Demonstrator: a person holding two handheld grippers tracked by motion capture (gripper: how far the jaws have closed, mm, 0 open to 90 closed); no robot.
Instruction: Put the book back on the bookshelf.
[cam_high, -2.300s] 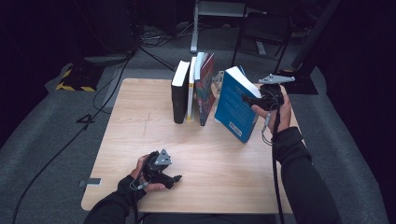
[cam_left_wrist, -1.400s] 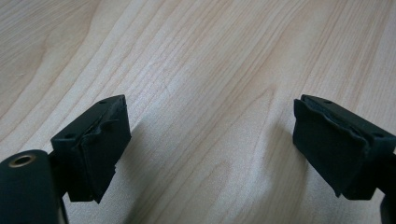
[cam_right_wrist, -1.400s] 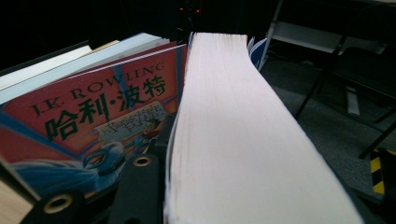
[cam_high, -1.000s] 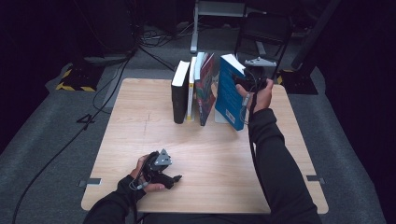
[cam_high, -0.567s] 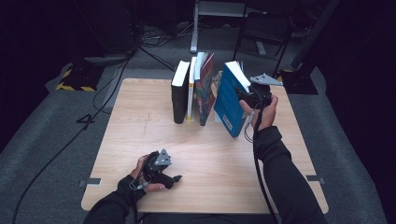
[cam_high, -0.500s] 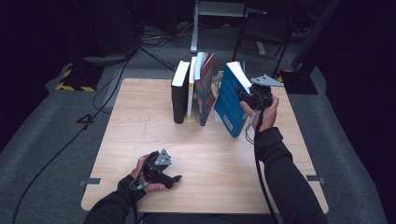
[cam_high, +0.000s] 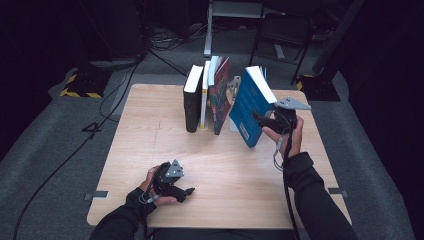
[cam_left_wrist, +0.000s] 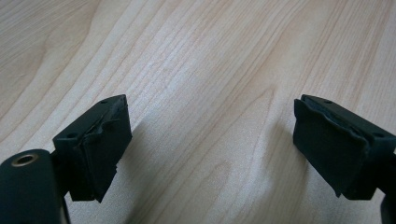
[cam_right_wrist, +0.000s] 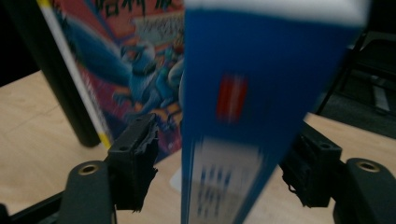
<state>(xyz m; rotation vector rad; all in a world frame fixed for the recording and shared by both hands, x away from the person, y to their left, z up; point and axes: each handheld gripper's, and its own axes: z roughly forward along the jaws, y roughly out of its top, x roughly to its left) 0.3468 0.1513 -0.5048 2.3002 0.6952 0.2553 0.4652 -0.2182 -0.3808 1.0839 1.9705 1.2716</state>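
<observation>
1. We see the blue book (cam_high: 251, 105) right of centre in the high view, tilted, its top leaning away from the row of upright books (cam_high: 206, 97) and its lower edge on or close to the surface (cam_high: 150, 145); we cannot tell whether it touches.
2. The right tongs (cam_high: 260, 119) hold the book. In the right gripper view its spine (cam_right_wrist: 233, 121) stands between the two jaws, yet a gap shows on the left side, so we judge the grip partial or loose rather than firm.
3. The left tongs (cam_left_wrist: 208, 149) rest spread wide and empty on the wood, low in the high view (cam_high: 186, 191).
4. Risk: with so loose a hold, the leaning book could slip and fall flat, or slide along the surface at its foot.
5. Risk: pushed upright too fast, it could knock the colourful book (cam_high: 220, 95) and topple the row, since the left tongs give no support there.
6. Writing: large characters show at the top of the colourful cover (cam_right_wrist: 135, 56) in the right gripper view, cut off and not readable to us. The spine carries a red label and blurred print, illegible.
</observation>
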